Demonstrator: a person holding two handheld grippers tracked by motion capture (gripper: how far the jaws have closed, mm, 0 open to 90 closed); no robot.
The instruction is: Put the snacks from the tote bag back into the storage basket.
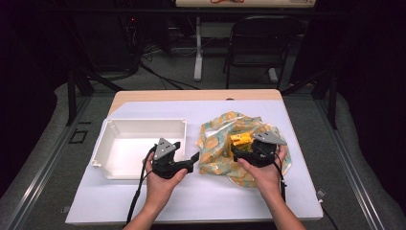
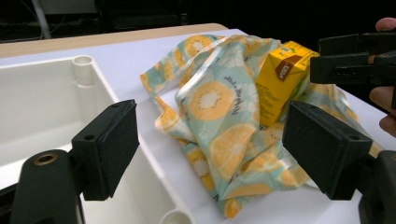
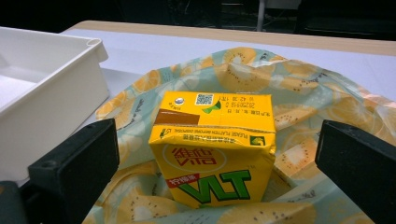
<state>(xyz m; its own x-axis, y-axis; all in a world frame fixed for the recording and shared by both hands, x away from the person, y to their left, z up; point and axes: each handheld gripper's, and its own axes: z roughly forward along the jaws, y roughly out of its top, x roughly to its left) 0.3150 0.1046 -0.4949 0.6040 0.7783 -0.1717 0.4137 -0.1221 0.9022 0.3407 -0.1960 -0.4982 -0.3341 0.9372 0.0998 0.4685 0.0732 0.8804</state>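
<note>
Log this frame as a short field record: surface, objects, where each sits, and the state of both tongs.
surface: white table top
container: white plastic bin, empty, on the table's left half
cloth: fruit-print bag, crumpled, right of the bin
item: yellow drink carton, upright on the bag
left tongs: open, near the bin's right edge, aimed at the bag
right tongs: open, jaws either side of the carton, not touching it
</note>
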